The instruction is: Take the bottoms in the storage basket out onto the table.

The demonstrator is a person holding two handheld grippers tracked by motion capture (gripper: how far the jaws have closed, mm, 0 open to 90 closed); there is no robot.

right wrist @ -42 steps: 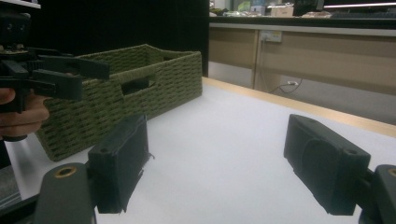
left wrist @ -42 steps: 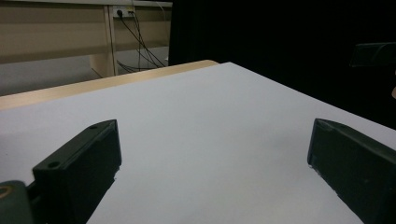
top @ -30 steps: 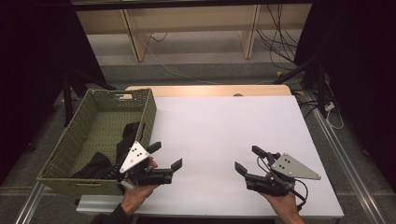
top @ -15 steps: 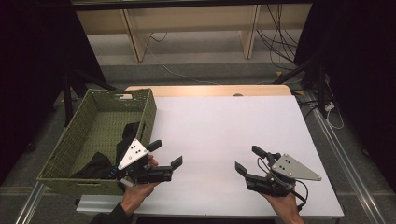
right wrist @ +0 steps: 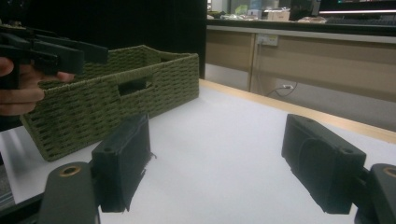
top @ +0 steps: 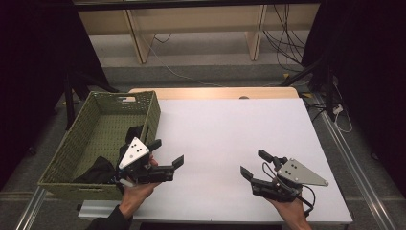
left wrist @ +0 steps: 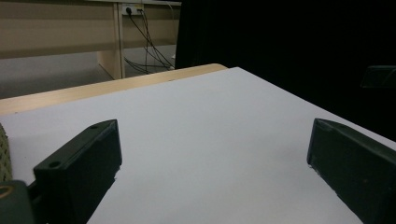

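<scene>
My left gripper point(top: 167, 152) hovers over the white table point(top: 230, 129) just right of the green woven basket point(top: 91, 139), held in a hand, its jaws open and empty. In the left gripper view the gripper point(left wrist: 212, 140) frames bare table between wide-apart jaws. My right gripper point(top: 253, 163) sits low near the front right of the table, also open with nothing in it. The right gripper view has the gripper point(right wrist: 219, 140) pointing across the table toward the basket point(right wrist: 116, 102), with the left gripper point(right wrist: 56, 51) and its hand at the upper left.
Dark cloth point(top: 100, 168) lies in the near end of the basket. Past the far edge of the table run a wooden strip point(top: 215, 92), shelving legs and cables on the floor. Black curtains flank both sides.
The left gripper has drifted slightly up and toward the basket. The right gripper has stayed put.
</scene>
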